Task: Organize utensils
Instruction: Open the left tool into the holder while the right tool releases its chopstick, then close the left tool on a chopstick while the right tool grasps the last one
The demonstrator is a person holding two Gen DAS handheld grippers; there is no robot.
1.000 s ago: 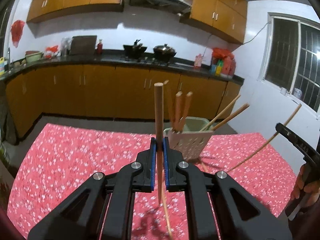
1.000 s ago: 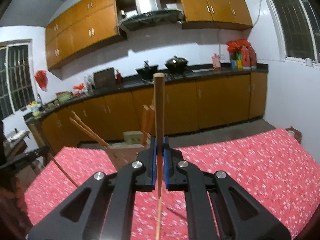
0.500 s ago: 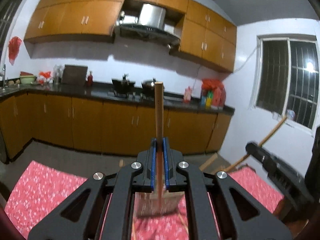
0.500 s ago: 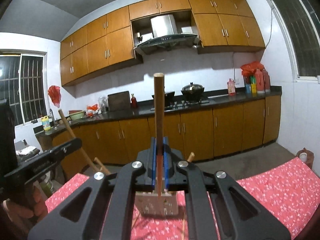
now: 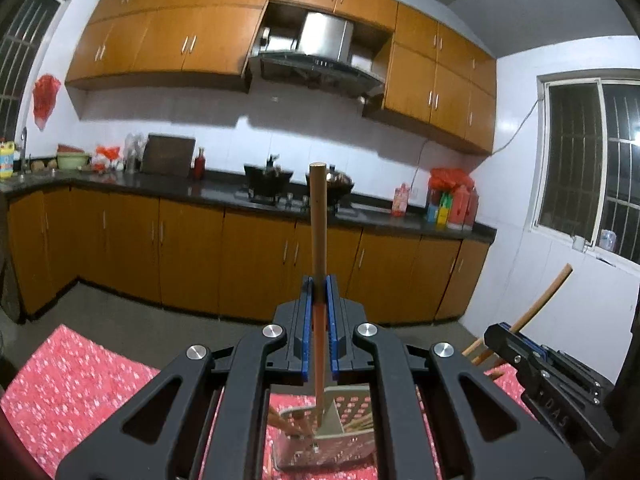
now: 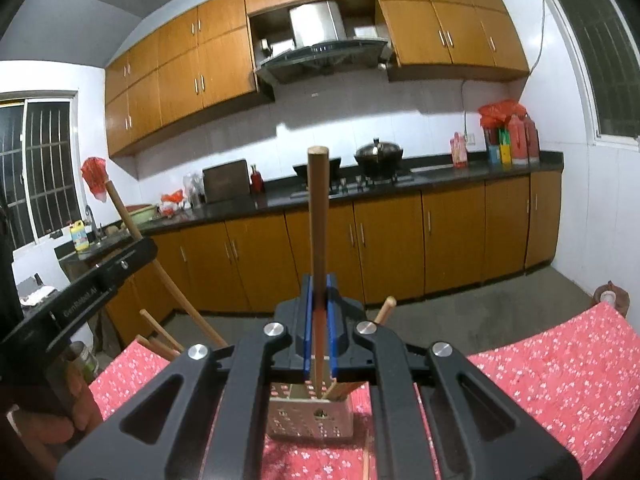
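The table with the red flowered cloth point(image 5: 80, 372) fills the low part of both views. On it, at 6 o'clock, stands the perforated utensil holder point(image 6: 310, 418) with several chopsticks inside. The left gripper point(image 5: 319, 320) is clamped on one upright wooden chopstick point(image 5: 318, 216), its tip inside the holder. The right gripper point(image 6: 319, 320) pinches another chopstick point(image 6: 318, 216) the same way, above the holder.
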